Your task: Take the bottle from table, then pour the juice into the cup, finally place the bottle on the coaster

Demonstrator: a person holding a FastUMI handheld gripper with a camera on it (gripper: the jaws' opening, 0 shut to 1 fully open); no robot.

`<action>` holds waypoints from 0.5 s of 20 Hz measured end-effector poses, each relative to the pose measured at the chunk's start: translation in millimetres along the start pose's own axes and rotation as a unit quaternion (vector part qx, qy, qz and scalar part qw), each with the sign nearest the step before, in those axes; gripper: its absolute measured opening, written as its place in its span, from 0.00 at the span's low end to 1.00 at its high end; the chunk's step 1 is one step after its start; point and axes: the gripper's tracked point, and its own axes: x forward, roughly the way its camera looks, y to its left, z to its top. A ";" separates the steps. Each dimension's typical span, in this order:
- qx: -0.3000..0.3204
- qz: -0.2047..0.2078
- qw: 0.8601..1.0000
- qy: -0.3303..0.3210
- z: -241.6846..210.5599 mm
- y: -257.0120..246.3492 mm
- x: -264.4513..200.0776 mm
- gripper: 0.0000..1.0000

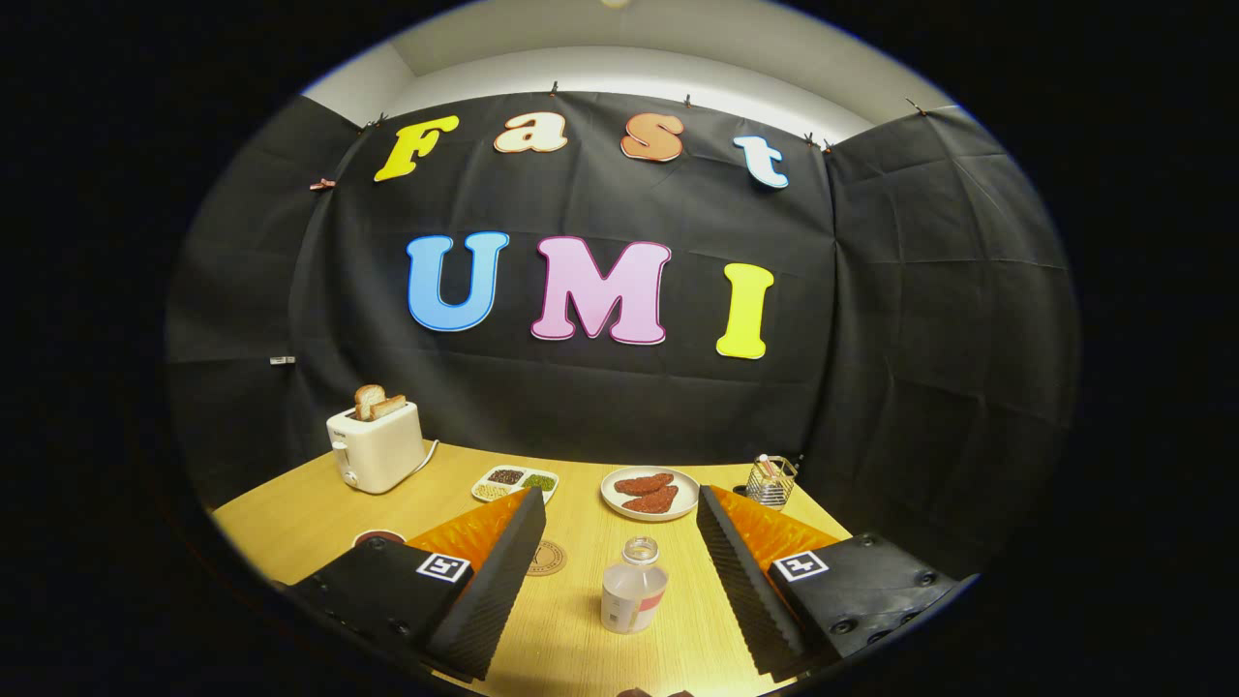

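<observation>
gripper (619, 542) fingers spread wide apart, holding nothing. bottle (634, 586) upright on the wooden table (571, 629), between the fingers, touching neither; cap off. coaster (546, 558) just beside the left finger, partly hidden by it. dark cup (378, 536) rim past the left finger. beyond: plate (649, 494) with reddish pieces, divided tray (514, 482), wire holder (771, 481), toaster (376, 445) with bread.

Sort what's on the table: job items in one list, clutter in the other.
Job: bottle, uncapped, upright between the open claw fingers, untouched; coaster by the left finger; dark cup, mostly hidden behind that finger.

Clutter: toaster with bread; sectioned dish; plate of food; wire holder.
</observation>
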 end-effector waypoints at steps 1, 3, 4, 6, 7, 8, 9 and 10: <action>0.000 0.001 1.000 0.001 -2.3 -0.8 2.6 0.97; 0.002 0.003 1.000 0.003 -10.3 -4.8 7.2 0.97; 0.003 0.004 1.000 0.004 -14.3 -6.2 9.8 0.97; 0.006 0.012 1.000 -0.002 -20.0 -7.8 16.9 0.97; 0.003 0.017 1.000 -0.003 -26.1 -8.8 22.9 0.97; -0.001 0.020 1.000 -0.001 -32.3 -10.6 27.2 0.97; -0.001 0.024 1.000 -0.001 -37.0 -12.5 31.2 0.97; 0.002 0.028 1.000 -0.002 -40.5 -13.8 34.8 0.97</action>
